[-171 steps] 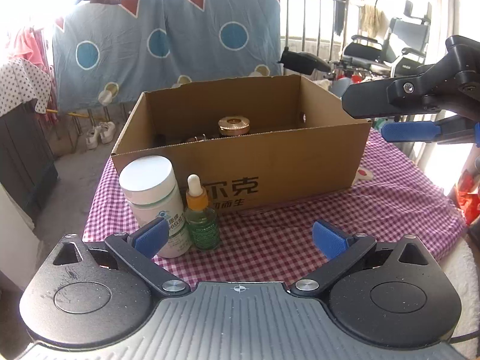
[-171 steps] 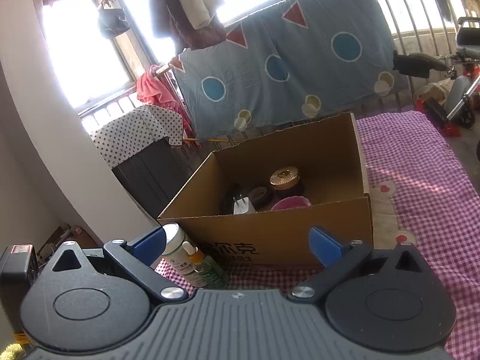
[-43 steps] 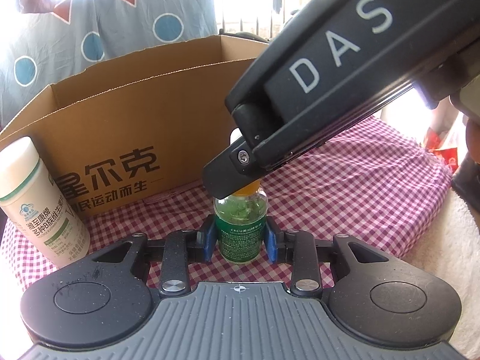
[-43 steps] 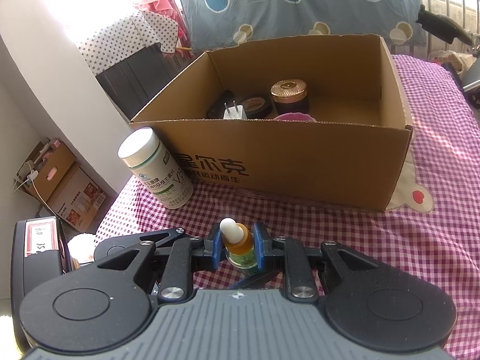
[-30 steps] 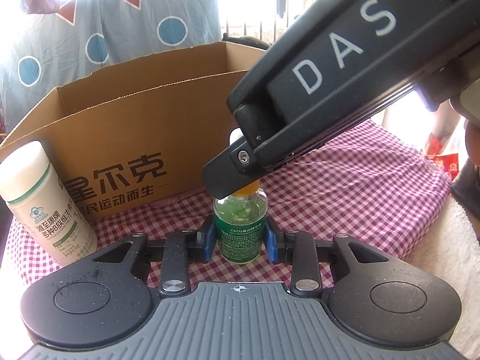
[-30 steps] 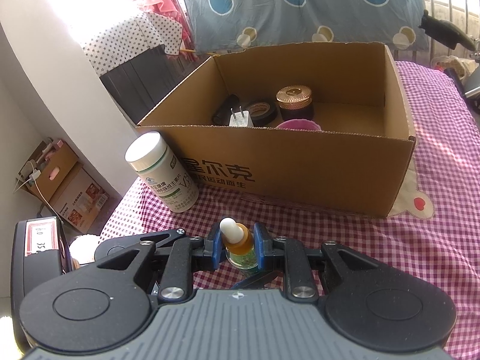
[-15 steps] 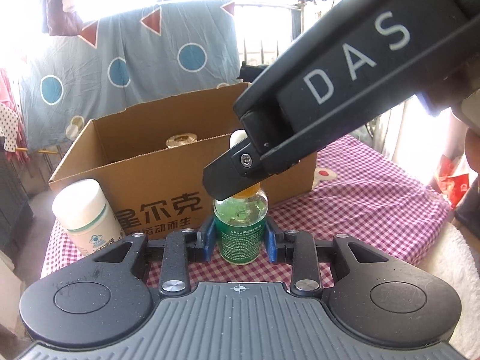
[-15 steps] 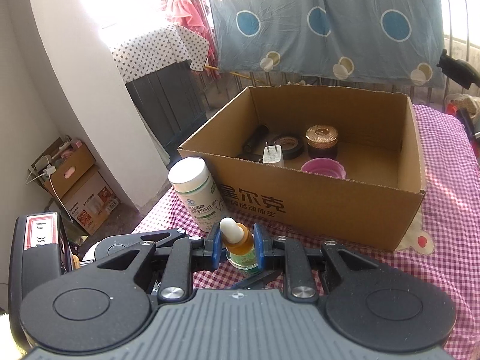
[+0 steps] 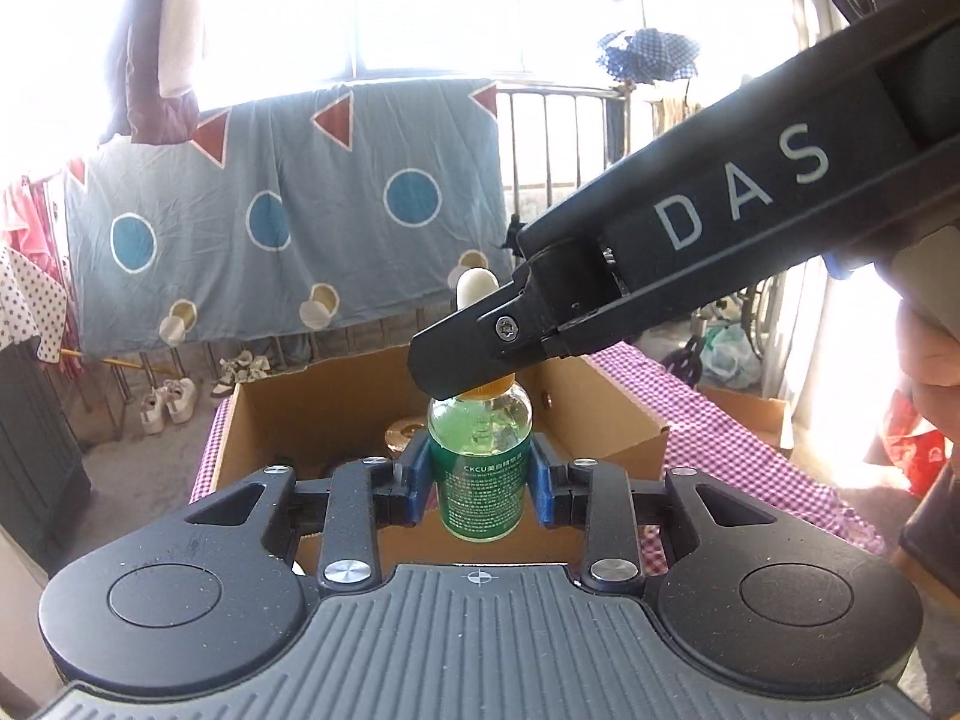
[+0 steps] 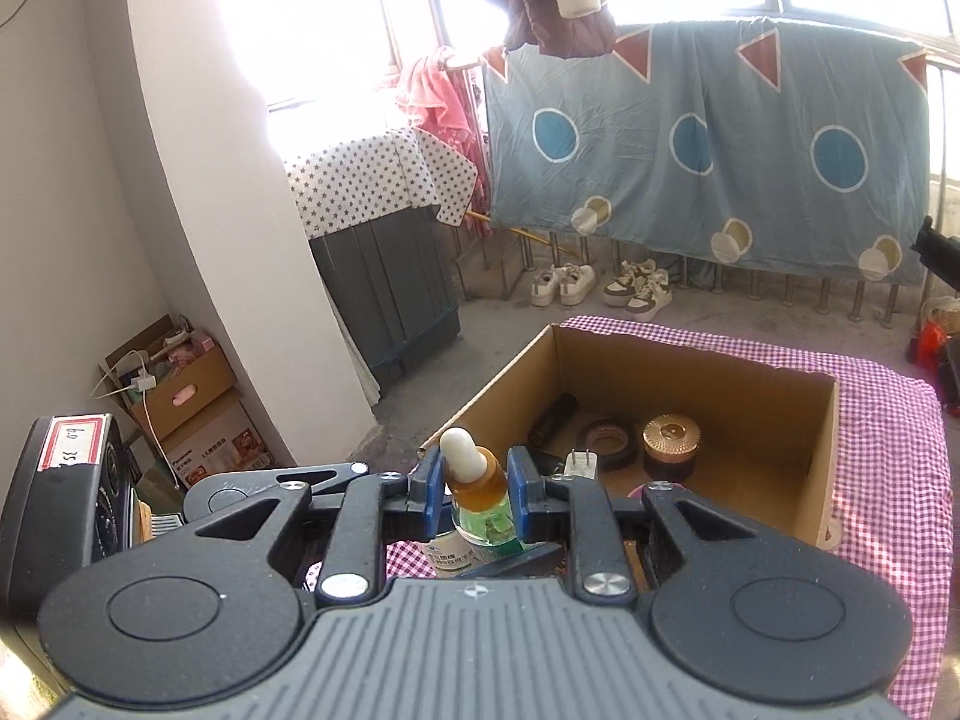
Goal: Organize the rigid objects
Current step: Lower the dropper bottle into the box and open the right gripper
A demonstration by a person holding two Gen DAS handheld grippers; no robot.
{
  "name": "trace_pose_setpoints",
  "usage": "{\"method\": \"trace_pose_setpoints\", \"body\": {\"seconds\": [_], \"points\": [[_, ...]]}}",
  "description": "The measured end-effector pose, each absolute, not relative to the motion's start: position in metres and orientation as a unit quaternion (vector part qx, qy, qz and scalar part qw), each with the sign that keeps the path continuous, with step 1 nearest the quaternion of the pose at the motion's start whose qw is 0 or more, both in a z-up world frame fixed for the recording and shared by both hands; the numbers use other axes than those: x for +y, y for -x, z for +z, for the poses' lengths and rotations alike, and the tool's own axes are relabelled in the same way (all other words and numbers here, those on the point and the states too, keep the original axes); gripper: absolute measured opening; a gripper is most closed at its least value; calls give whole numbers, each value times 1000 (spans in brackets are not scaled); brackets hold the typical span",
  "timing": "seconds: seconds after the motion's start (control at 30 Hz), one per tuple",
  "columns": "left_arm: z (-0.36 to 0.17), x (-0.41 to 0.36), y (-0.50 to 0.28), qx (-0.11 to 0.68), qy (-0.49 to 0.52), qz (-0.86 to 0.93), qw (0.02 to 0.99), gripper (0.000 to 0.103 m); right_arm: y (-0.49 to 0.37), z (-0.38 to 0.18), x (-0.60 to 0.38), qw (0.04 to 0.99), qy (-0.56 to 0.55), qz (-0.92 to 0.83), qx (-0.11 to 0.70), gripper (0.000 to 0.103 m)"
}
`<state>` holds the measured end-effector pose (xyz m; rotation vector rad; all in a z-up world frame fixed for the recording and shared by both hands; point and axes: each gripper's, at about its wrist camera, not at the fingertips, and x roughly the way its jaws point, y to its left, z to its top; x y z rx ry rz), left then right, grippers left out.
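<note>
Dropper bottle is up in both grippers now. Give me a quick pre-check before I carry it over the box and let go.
1. Left gripper shut on the dropper bottle body: ok.
2. Right gripper shut on the bottle's amber neck, below the white bulb: ok.
3. Bottle upright: ok, roughly upright in both views.
4. Bottle clear of the checked tablecloth: ok, it hangs in front of the cardboard box opening.
5. Free floor in the box: ok, bare cardboard on the right, beside the gold-lidded jar, tape roll and plug.
6. Cap tight: cannot tell.
</note>
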<state>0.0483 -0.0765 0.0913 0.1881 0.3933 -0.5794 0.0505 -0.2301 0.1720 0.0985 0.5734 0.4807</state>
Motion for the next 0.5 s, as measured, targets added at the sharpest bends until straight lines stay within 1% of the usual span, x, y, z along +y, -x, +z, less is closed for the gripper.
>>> {"method": "trace_pose_setpoints", "body": {"seconds": [0.13, 0.27, 0.37, 0.5], "points": [[101, -86, -63, 189, -90, -289, 934, 32, -69, 185, -240, 928, -54, 231, 286, 24], [108, -95, -84, 201, -81, -288, 933, 32, -90, 192, -250, 928, -56, 228, 290, 24], [111, -99, -100, 211, -63, -292, 931, 32, -109, 195, -259, 928, -66, 221, 293, 24], [113, -106, -114, 214, -74, -298, 927, 31, -136, 191, -274, 925, -73, 211, 308, 22]]}}
